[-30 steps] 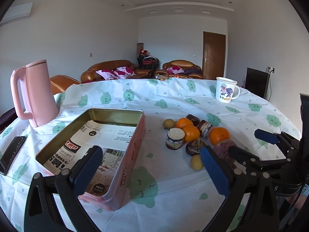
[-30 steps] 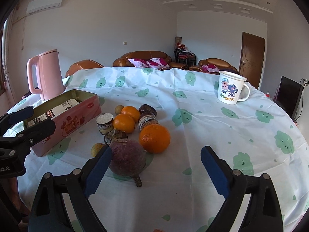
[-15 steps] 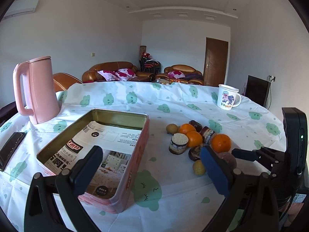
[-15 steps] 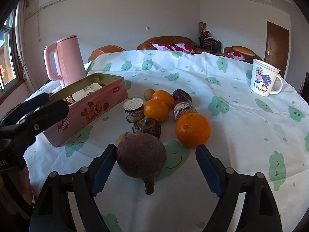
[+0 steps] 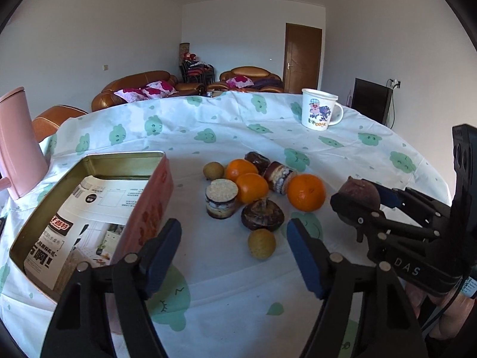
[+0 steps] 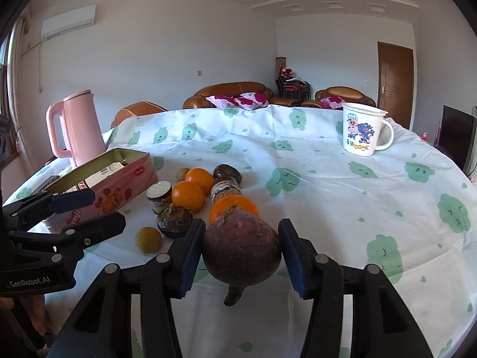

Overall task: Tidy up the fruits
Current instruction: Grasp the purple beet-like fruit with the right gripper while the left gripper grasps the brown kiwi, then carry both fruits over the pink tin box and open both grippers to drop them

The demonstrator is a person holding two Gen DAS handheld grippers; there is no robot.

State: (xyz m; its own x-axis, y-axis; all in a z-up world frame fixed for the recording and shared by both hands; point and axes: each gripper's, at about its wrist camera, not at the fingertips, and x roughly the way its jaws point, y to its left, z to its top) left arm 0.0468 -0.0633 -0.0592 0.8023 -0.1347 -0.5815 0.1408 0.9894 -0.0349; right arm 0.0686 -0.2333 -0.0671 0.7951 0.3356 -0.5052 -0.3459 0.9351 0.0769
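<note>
The right gripper [image 6: 241, 256] is closing on the dark purple beet [image 6: 241, 249] lifted off the tablecloth [image 6: 342, 208], ready for the open pink tin [image 6: 119, 185], while the left gripper [image 5: 234, 256], empty and narrowing, lines up on the small yellow fruit [image 5: 261, 243]

"GenRobot.AI" marks the left tool [image 6: 86, 208]; "OOHK" the mug [image 6: 362, 129].

A glossy metal tin [image 5: 125, 161], paper-lined, sits on the table's matt printed cloth [image 5: 226, 137] beside a rough-skinned beetroot [image 6: 241, 250].
</note>
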